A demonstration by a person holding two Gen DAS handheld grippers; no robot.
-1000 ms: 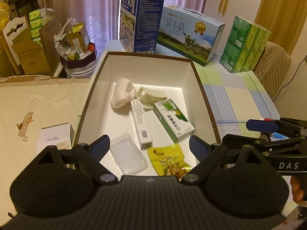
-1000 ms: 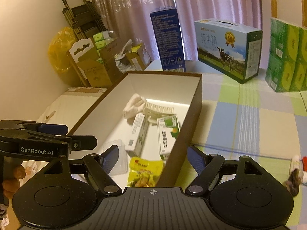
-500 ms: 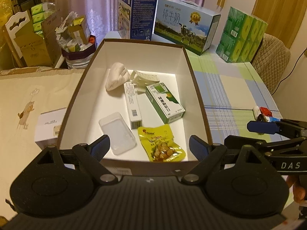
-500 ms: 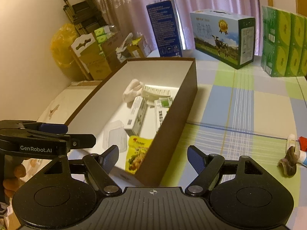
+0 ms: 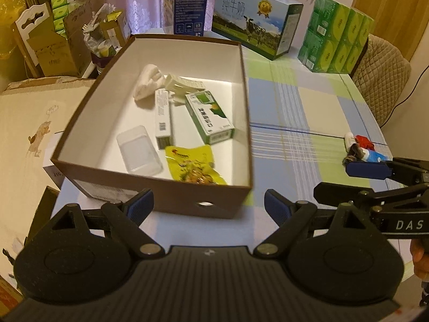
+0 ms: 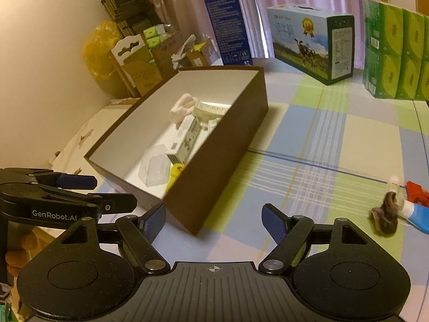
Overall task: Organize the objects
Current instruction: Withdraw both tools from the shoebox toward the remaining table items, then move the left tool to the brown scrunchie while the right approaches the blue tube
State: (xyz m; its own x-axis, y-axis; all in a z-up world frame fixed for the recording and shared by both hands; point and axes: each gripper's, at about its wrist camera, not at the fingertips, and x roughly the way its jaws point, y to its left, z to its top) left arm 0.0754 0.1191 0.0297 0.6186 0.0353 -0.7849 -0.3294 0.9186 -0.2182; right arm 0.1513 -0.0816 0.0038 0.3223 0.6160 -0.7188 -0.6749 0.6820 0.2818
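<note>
With both tools held empty in front of a brown box (image 5: 150, 187) on the checked tablecloth (image 6: 308, 139), the sorting looks partly done, and the job now, by the look of it, is to fetch what lies loose on the cloth. From the left: the left gripper (image 5: 207, 205) hangs just short of the box's near wall, its blue-padded fingers (image 5: 140, 205) spread wide with nothing between them. Inside the box lie a white cloth (image 5: 147, 80), a slim white carton (image 5: 162, 118), a clear plastic lid (image 5: 139, 153), a green-and-white carton (image 5: 210, 118) and a yellow snack pouch (image 5: 193, 167). Further right, the right gripper (image 6: 213, 221) hovers over bare cloth by the box's near corner, its fingers equally parted and empty. The remaining clutter sits well off to its right, outside the span of the fingers: a brown hair tie (image 6: 384, 216), a blue-and-white tube (image 6: 418, 213), a small white bottle (image 6: 392, 183) and something red (image 6: 417, 193), all bunched together. Doing this well likely means swinging the right tool across, keeping it open, and singling out one piece, since the hair tie touches the tube and a careless pinch could drag both
</note>
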